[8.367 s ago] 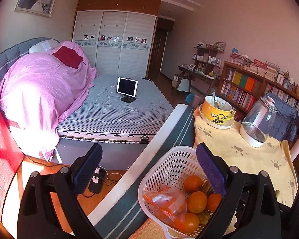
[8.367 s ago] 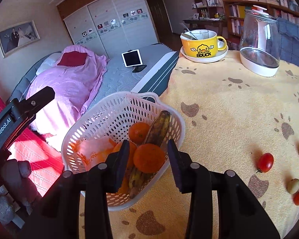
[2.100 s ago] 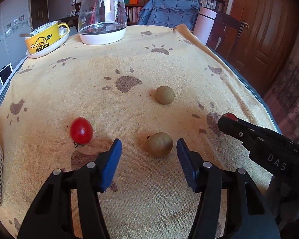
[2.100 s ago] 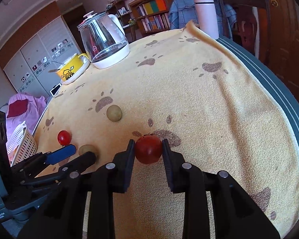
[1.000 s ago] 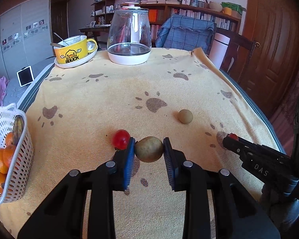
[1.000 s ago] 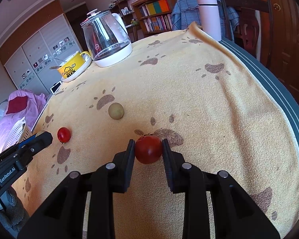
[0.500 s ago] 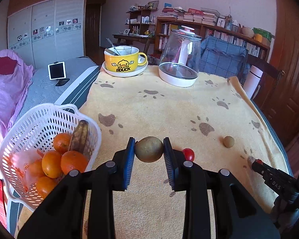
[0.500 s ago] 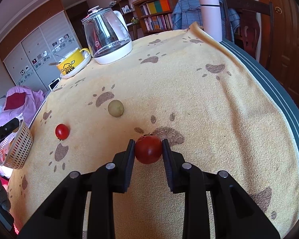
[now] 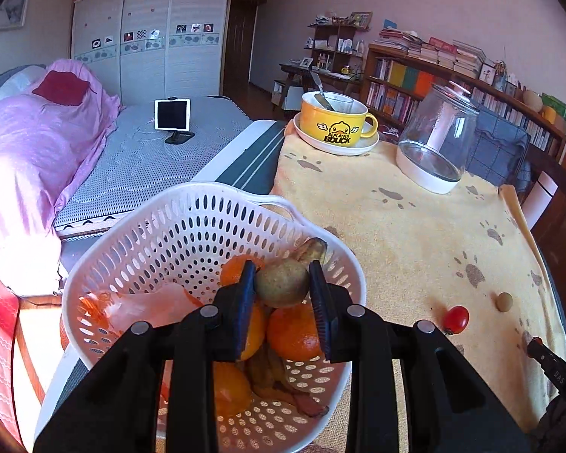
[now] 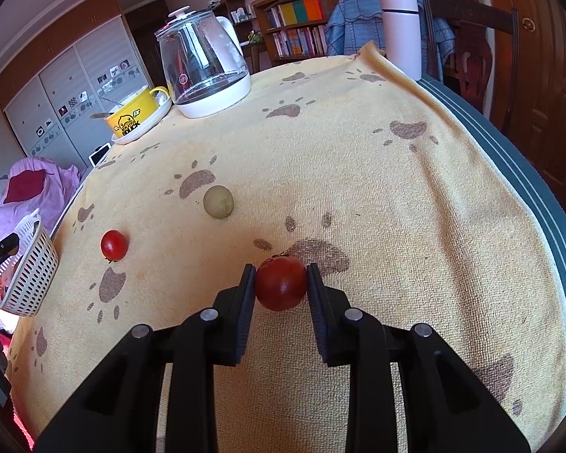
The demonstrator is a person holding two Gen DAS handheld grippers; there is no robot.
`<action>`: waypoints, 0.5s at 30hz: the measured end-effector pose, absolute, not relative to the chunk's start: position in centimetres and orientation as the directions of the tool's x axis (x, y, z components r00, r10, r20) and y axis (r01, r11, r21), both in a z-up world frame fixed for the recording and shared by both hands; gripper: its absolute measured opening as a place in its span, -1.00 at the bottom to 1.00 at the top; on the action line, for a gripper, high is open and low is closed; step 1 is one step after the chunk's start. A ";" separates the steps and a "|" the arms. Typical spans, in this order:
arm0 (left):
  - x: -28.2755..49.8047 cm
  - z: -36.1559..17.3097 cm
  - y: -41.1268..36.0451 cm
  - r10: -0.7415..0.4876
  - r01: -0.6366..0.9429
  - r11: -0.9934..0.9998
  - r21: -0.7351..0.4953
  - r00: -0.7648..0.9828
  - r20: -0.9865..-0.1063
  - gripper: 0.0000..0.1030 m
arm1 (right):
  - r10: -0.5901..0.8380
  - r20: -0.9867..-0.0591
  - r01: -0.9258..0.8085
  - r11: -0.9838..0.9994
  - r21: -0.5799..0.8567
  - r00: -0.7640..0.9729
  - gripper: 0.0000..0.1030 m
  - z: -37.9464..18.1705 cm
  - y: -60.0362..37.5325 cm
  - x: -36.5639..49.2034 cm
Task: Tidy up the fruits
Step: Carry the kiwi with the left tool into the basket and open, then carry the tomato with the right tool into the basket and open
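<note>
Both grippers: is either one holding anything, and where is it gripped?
Left gripper pinches a brown-green round fruit across its sides, above the basket. Right gripper clamps a red tomato across its sides.

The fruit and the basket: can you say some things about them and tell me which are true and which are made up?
1. The left gripper holds a brownish-green fruit over the white basket. True.
2. The right gripper is empty. False: its jaws grip a red tomato.
3. The basket has oranges in it. True.
4. Nothing is left on the yellow cloth. False: a small tomato and a green fruit lie there.
</note>
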State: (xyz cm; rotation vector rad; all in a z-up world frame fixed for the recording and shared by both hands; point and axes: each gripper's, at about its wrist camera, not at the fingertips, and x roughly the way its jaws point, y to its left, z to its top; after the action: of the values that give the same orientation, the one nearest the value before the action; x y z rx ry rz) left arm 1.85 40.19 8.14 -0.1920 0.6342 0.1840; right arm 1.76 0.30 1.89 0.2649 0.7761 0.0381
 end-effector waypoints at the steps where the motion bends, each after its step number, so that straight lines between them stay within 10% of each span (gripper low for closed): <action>1: 1.8 8.1 40.7 0.119 -0.239 0.963 -0.123 0.789 -0.603 -0.44 | 0.131 -0.687 0.063 0.966 0.250 0.715 -0.46 1.9 0.3 1.8; 8: 1.7 7.6 43.5 0.156 -0.302 0.943 -0.141 0.775 -0.613 -0.41 | 0.124 -0.691 0.064 0.969 0.240 0.712 -0.46 1.9 0.4 1.8; 15: 0.7 8.3 44.7 0.138 -0.311 0.929 -0.202 0.795 -0.591 0.38 | 0.114 -0.696 0.068 0.971 0.228 0.709 -0.46 1.9 0.6 1.8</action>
State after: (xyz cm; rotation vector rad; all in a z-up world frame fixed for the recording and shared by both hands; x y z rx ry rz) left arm 0.75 44.68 8.31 -0.2983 0.6065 0.2455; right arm 1.85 0.59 1.86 0.2447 0.7842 0.0258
